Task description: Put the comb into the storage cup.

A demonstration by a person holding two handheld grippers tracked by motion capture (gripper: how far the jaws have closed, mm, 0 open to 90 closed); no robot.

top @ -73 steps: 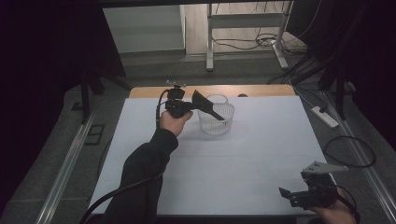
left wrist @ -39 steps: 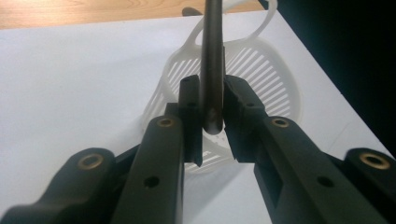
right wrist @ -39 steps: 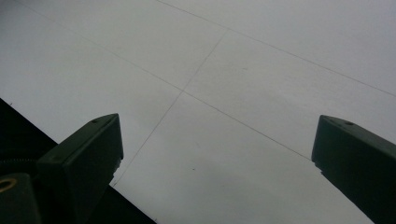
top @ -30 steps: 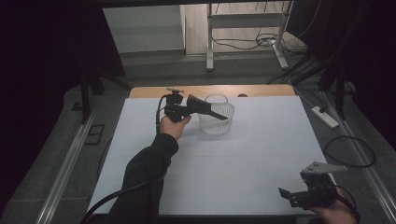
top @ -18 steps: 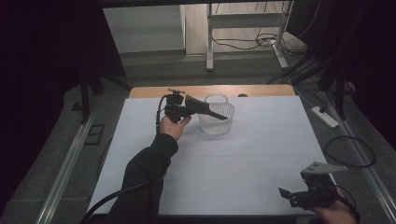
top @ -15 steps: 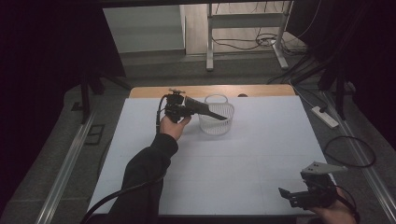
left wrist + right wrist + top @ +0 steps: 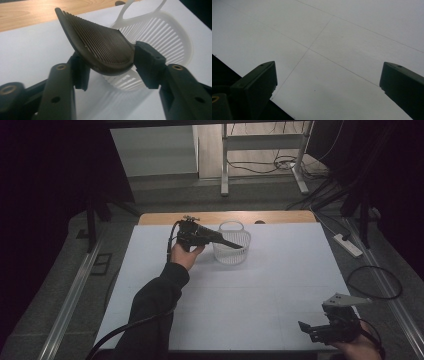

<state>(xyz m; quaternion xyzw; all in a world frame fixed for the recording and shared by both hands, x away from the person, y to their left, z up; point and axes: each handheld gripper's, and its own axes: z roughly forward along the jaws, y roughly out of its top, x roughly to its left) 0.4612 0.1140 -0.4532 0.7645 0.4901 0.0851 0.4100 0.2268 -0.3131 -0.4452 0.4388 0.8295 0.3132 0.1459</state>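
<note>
A white slatted basket (image 7: 232, 254) (image 7: 172, 35) stands at the back middle of the white table sheet (image 7: 260, 290). My left gripper (image 7: 216, 239) (image 7: 110, 62) is held level just left of it. A dark ribbed, curved piece (image 7: 232, 243) (image 7: 100, 45) lies between its jaws and reaches over the basket's rim. The jaws have just been opening, and the piece still touches both pads. My right gripper (image 7: 306, 327) (image 7: 328, 75) hovers low over the sheet's front right corner, open, with nothing between its jaws.
A strip of bare wooden tabletop (image 7: 160, 218) runs behind the sheet. On the floor to the right lie a white power strip (image 7: 348, 245) and a looped cable (image 7: 375, 282). Metal rails run along both sides of the table.
The left gripper has levelled the dark piece, so its tip has swung down from above the basket onto the rim. The right gripper has not moved.
</note>
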